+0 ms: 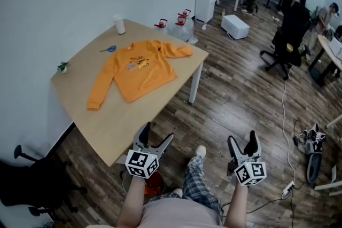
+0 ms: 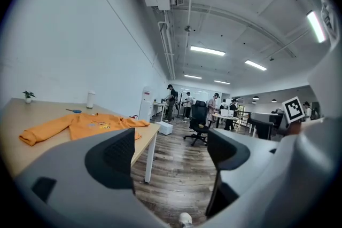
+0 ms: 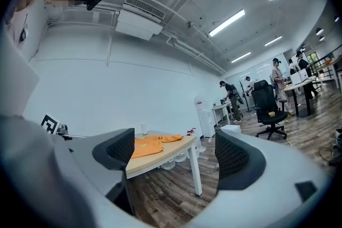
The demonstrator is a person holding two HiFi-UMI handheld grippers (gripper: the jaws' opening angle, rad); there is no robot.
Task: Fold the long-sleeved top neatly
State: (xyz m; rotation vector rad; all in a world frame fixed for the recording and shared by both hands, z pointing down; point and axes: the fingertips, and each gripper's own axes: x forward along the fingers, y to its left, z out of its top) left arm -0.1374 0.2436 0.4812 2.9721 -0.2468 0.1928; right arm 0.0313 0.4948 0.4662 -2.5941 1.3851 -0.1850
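On the table (image 1: 107, 120) the orange top (image 1: 140, 69) points collar-away, left gripper (image 1: 157, 133) and right gripper (image 1: 241, 139) both released.

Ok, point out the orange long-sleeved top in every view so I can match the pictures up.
Head view: the orange top lies spread on the table, upper left of centre.
Left gripper view: lower left, above the left jaw.
Right gripper view: small, left of centre, between the jaws.
Shared landmark: the white cup standing beyond the top.
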